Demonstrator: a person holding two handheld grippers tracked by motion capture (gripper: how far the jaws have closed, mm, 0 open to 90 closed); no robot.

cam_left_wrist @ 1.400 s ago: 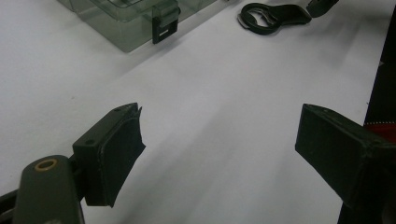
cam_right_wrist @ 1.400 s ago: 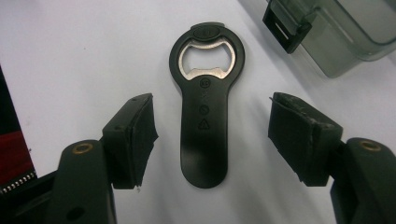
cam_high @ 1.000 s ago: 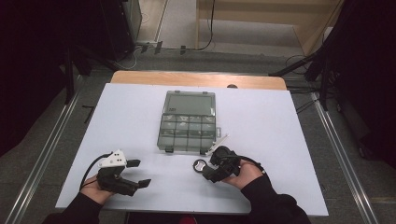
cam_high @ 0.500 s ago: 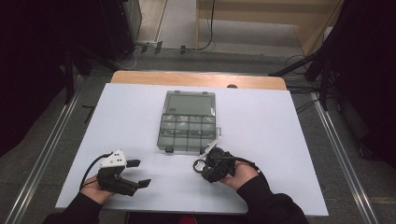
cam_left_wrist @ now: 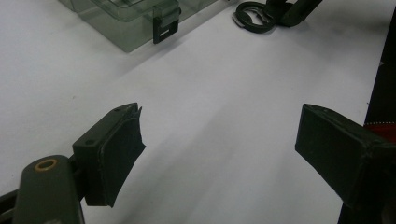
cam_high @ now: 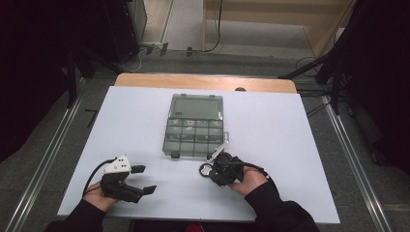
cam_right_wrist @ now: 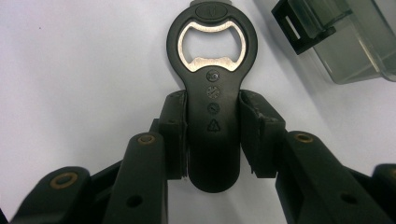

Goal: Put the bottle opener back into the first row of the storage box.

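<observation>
A black bottle opener (cam_right_wrist: 213,140) with a metal-lined head lies flat on the white table, near the front right corner of a clear compartment box (cam_high: 196,126). My right gripper (cam_right_wrist: 213,116) has just been closing and is now shut on the opener's handle, one pad pressing on each side. In the high view the right gripper (cam_high: 215,171) points left, with the opener's ring (cam_high: 205,169) sticking out of it. My left gripper (cam_high: 145,179) rests at the front left, open, with nothing between its fingers (cam_left_wrist: 112,149).
The box has a closed lid and a black latch (cam_right_wrist: 299,28) on its near edge. White table surface (cam_high: 290,135) stretches to the right, and a wooden strip (cam_high: 203,82) runs along the far edge. Metal rails flank the table.
The right gripper's jaws have closed onto the bottle opener's handle. The left gripper has stayed where it was.
</observation>
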